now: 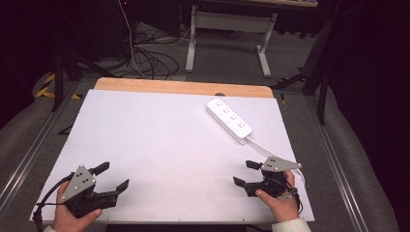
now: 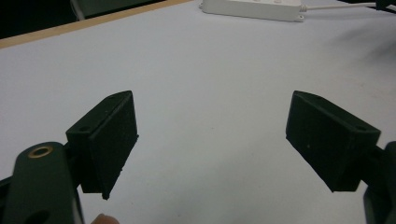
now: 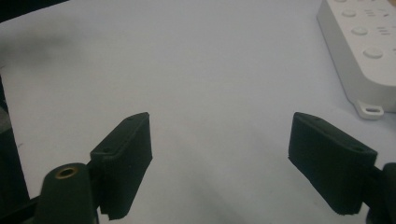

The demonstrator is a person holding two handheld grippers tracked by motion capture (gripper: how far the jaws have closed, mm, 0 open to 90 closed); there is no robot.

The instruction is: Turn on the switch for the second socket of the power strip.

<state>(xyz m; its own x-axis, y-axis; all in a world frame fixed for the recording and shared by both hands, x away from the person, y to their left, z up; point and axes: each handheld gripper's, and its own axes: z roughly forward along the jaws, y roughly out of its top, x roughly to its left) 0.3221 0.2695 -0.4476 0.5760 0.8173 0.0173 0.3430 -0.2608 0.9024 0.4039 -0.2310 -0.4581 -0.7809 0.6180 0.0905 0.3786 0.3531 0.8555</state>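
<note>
Right now a white power strip is lying flat at the far right of the white table, its cord trailing toward the right gripper. Both that and the left gripper are resting near the table's front edge, jaws spread wide and holding nothing. Rigid, light, smooth plastic probably; pinching across its narrow sides looks safest, since the cord may be tugging.

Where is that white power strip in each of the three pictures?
High view: power strip lies at upper right, slanted on the white table.
Left gripper view: along the top edge, right of centre.
Right gripper view: top right corner.
Shared landmark: its white cable.
</note>
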